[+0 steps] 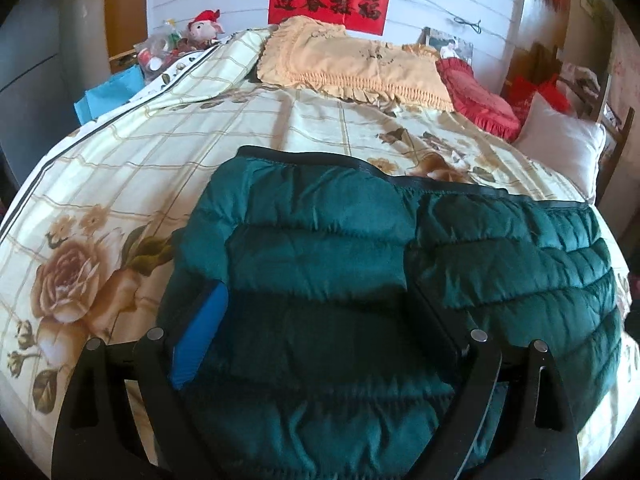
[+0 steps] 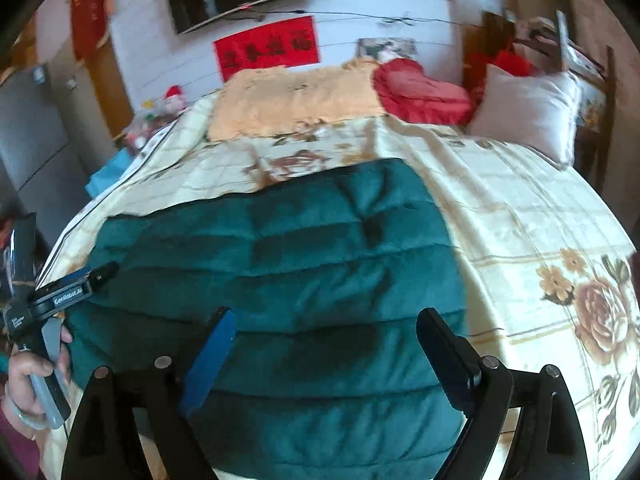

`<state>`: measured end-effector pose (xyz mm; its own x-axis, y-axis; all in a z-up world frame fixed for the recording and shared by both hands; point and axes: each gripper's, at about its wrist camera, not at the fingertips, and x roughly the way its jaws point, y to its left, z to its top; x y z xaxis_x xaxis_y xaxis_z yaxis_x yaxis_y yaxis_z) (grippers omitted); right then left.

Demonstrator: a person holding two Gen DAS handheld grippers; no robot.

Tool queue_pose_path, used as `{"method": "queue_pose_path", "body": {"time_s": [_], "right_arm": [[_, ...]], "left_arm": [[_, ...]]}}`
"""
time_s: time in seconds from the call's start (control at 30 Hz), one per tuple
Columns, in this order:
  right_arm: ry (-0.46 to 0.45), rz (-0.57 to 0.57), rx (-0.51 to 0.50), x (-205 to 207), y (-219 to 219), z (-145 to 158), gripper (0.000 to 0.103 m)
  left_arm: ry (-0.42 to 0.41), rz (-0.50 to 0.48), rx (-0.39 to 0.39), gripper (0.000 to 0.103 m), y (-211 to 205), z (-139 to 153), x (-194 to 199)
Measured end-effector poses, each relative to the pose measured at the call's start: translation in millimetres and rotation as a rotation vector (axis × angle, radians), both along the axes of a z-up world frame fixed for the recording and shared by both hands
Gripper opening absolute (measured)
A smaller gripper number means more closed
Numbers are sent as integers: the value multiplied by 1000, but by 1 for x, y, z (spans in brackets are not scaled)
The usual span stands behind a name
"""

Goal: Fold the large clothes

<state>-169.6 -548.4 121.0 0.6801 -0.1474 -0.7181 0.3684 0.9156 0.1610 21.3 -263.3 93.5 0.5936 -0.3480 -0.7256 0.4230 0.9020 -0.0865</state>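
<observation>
left wrist view: the left gripper (image 1: 316,312) is spread wide, released, over the teal puffer jacket (image 1: 360,280) lying on the floral bedspread (image 1: 120,152); yellow pillow (image 1: 352,64) at twelve o'clock. right wrist view: the right gripper (image 2: 326,332) is released too, jacket (image 2: 300,264) beneath it, left gripper (image 2: 100,274) at nine o'clock.

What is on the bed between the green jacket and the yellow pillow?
Only the flowered bedspread. In both views, nothing else lies between the green jacket and the yellow pillow.
</observation>
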Motion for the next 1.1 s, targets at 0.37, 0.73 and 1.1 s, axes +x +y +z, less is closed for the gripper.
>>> {"method": "queue_pose_path", "body": {"time_s": [0.37, 0.73, 1.1], "right_arm": [[137, 6, -60, 45, 24, -40, 103], [51, -83, 137, -38, -60, -27, 103], [0, -22, 438, -39, -92, -79, 103]], "left_arm": [[21, -14, 2, 91, 21, 1, -24], [244, 15, -309, 91, 120, -15, -29], [458, -22, -419, 100, 111, -54, -19]]}}
